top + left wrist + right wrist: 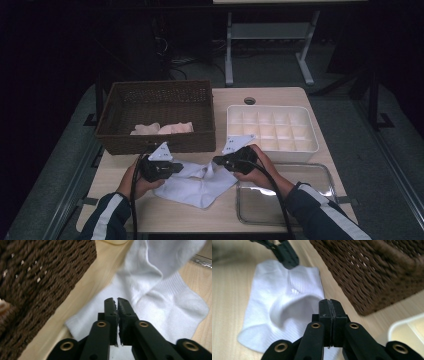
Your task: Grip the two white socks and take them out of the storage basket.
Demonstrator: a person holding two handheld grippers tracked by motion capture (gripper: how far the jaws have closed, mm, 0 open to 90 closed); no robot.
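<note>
Black jaws of the left gripper [117,302] stand pressed together on a fold of the plain white sock [160,305], which lies on the wooden table [165,210] just in front of the brown woven basket [156,107]. Across the sock, the right gripper [330,303] has its jaws closed too, a raised white fold at their tips. No readable writing shows on the sock, the basket, the white divided tray [272,129] or the clear glass dish [285,205].

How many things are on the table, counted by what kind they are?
Brown basket: 1
White divided tray: 1
Clear glass dish: 1
White sock: 1
Pale cloths in the basket: 2, as far as I can tell
Total: 6
</note>
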